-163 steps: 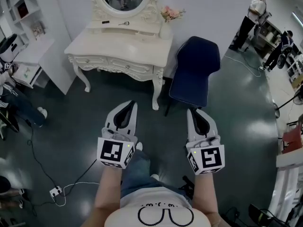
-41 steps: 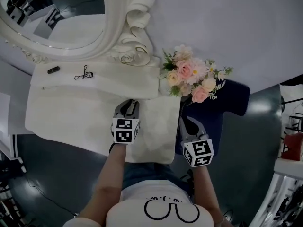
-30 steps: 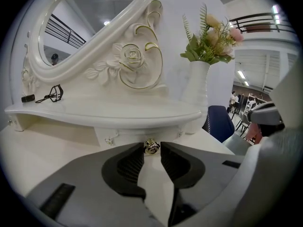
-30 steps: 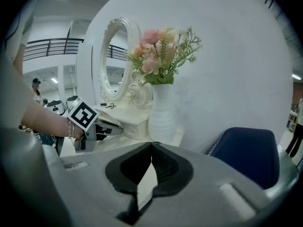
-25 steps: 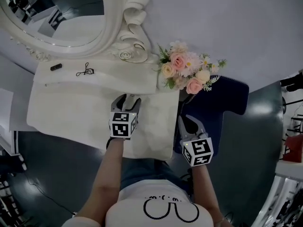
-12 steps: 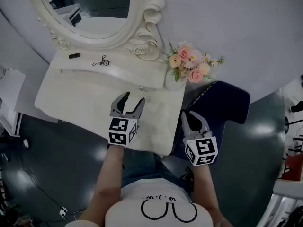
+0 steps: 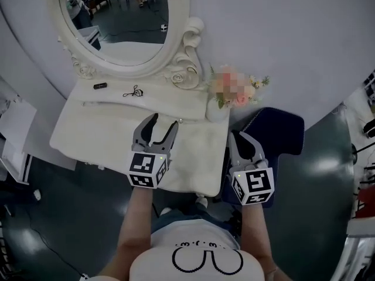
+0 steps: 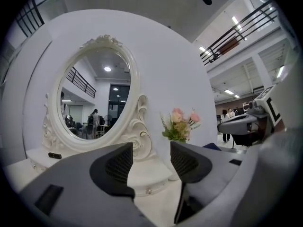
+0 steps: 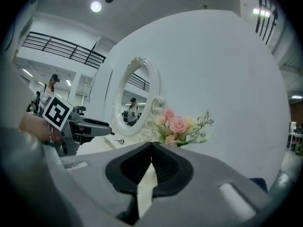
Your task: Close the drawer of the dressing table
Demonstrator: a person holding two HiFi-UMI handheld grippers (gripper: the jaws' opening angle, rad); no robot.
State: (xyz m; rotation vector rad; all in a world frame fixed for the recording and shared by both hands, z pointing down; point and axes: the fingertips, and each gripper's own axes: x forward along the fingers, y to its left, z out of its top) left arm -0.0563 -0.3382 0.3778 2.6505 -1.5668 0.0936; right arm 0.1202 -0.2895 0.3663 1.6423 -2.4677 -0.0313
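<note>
The cream-white carved wooden dressing table [image 7: 82,134] stands against a pale wall, with an oval ornate-framed mirror [image 7: 120,22] rising from its back edge. Along that back edge runs a low raised shelf. At the shelf's right end is the shallow cream drawer [image 8: 161,186], marked by a small round metal knob [image 7: 180,120]. Its front appears level with the shelf front, though the gap is too fine to judge.

A small black bar-shaped object [image 7: 100,86] and a thin black looped clip [image 7: 133,92] lie on the shelf top, toward its left end. A bouquet of pink and cream flowers [image 9: 177,126] stands at the tabletop's back right corner.

The left gripper [image 7: 164,120] hangs over the right half of the tabletop with its jaws spread wide and nothing between them, its tips just short of the knob. The right gripper [image 7: 235,136] has its jaws pressed together, empty. It is held off the tabletop's right edge, above a dark blue upholstered chair [image 7: 282,138].
</note>
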